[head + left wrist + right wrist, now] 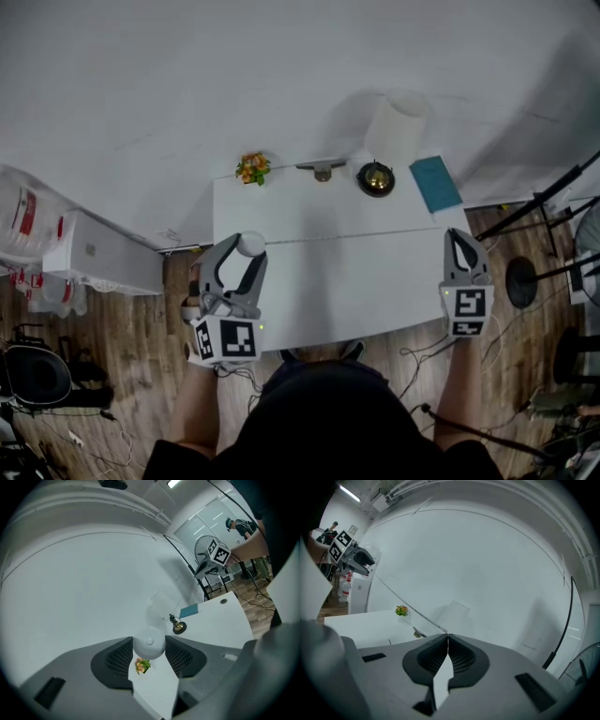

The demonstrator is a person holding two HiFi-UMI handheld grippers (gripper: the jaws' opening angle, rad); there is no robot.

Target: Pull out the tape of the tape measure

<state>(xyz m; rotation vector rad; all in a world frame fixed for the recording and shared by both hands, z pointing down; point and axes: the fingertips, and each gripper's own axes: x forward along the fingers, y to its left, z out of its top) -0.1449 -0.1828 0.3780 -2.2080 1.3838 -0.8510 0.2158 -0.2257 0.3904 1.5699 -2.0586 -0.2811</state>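
A round white tape measure (251, 243) sits between the pads of my left gripper (248, 249), over the left part of the white table (309, 314). In the left gripper view the case (149, 641) fills the gap between the jaws, and both pads press on it. A thin tape (356, 238) runs from it across the table to my right gripper (459, 232). In the right gripper view the tape (410, 604) reaches the tips of the right gripper (447, 634), whose jaws are shut on its end.
Along the table's far edge stand a small flower pot (252, 169), a grey bracket (321, 170), a brass bell (375, 178) and a teal book (435, 183). A white cabinet (103, 253) is on the floor at the left, and stands with cables (534, 272) at the right.
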